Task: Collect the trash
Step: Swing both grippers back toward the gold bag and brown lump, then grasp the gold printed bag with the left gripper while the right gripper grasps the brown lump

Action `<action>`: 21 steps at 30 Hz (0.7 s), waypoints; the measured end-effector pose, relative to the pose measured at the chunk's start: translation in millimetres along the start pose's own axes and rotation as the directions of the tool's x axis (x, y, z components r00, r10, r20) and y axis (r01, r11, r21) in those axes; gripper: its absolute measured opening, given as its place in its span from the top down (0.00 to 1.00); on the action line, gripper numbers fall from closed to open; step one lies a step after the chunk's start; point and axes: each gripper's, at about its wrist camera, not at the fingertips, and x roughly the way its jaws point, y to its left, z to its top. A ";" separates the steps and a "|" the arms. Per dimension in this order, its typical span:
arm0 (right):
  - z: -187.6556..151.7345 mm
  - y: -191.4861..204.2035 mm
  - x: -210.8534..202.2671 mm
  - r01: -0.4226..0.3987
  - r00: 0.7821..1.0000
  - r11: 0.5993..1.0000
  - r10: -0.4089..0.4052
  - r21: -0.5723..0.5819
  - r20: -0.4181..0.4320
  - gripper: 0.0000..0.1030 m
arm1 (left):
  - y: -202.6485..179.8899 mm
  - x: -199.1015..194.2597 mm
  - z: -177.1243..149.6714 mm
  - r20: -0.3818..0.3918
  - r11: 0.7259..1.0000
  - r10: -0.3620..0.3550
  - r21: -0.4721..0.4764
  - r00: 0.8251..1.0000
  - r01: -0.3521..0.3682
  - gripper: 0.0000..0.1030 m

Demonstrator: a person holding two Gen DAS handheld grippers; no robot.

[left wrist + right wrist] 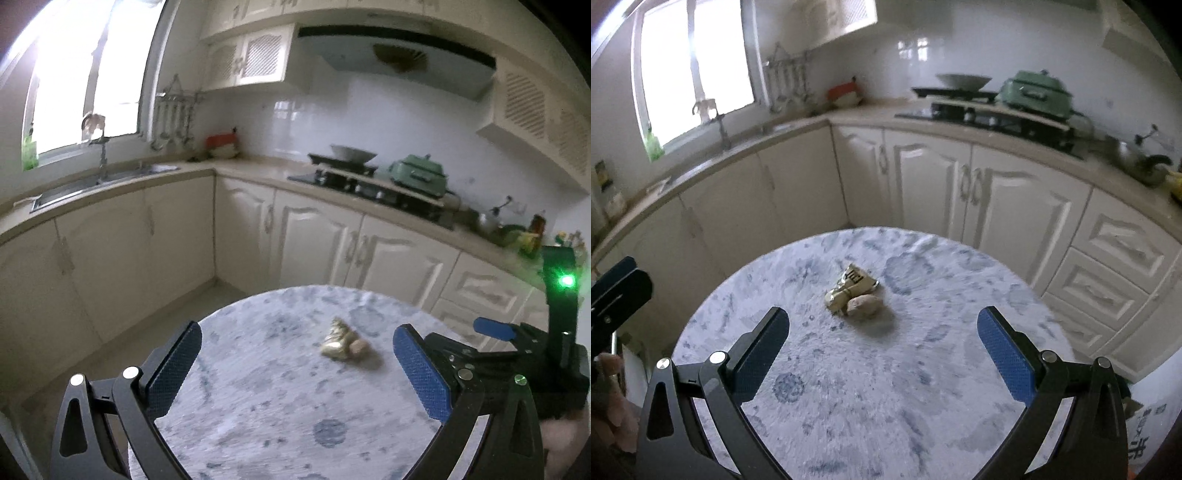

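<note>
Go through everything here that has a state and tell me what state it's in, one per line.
Left gripper: open, empty.
Right gripper: open, empty.
Crumpled wrapper: lying on the round table, not picked up.
Brown lump: on the table, touching the wrapper.
Lower cabinet doors: closed.

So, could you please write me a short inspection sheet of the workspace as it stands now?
Surface: round table under a pale blue-patterned cloth.
Job's things: crumpled wrapper and a small brownish lump touching it, mid-table.
Clutter: nothing seen on the table besides these.
Grippers: left tongs open, empty; right tongs open, empty; both short of the trash.
Cables: nothing seen.
Surroundings: white cabinets, sink under a window, stove, green cooker.
</note>
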 end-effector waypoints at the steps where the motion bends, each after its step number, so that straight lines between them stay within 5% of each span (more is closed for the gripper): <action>1: -0.2 0.5 11.1 -0.001 1.000 1.000 0.001 -0.003 -0.018 0.00 | -0.4 8.7 4.2 -0.009 1.000 0.004 -0.004 1.000 -0.004 0.01; 16: -9.3 -4.6 131.4 -0.026 0.982 1.000 0.023 -0.014 -0.185 0.10 | 14.0 120.4 26.7 -0.166 1.000 0.020 0.003 0.986 -0.020 0.01; 21: -8.1 -2.7 151.5 -0.028 0.980 0.999 0.023 -0.026 -0.198 0.24 | 6.8 162.9 33.4 -0.207 1.000 0.027 0.017 0.978 -0.024 0.01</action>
